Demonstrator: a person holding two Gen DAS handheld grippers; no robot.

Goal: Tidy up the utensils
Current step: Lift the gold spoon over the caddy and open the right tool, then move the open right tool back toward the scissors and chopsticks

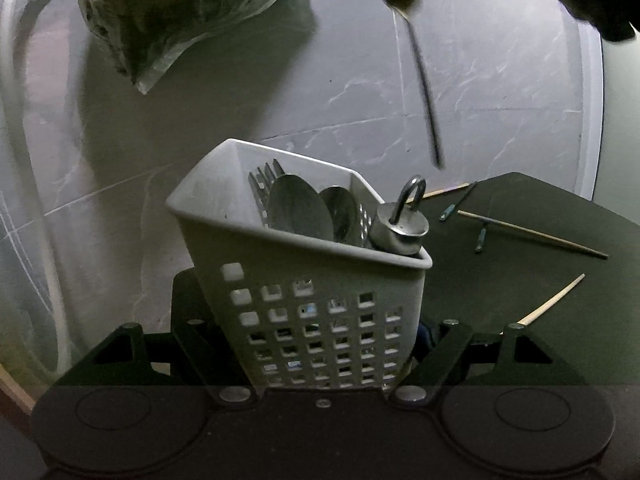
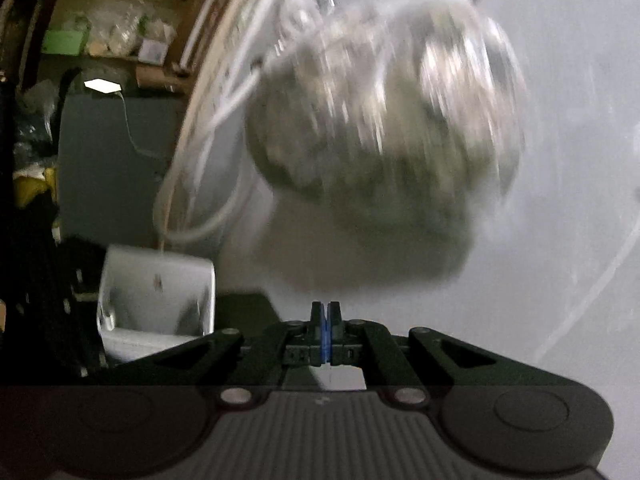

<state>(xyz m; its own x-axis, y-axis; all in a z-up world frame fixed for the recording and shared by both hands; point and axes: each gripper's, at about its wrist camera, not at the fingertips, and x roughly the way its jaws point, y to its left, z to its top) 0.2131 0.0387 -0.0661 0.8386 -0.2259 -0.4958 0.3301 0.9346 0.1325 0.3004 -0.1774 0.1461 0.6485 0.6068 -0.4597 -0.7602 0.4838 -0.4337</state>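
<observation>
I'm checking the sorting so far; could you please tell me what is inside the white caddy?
Inside the white caddy: fork tines, two spoon bowls and a padlock in the end section. Their handles and the caddy's bottom are hidden behind its wall.

We see right gripper (image 2: 325, 312) shut, blue pads (image 2: 325, 336) pressed together, nothing visible between. Grey caddy (image 2: 156, 300) low left, blurred. Big motion-smeared plastic bag (image 2: 384, 120) ahead on pale tiled surface (image 2: 560, 240). Cluttered shelves (image 2: 100, 28) far left.
</observation>
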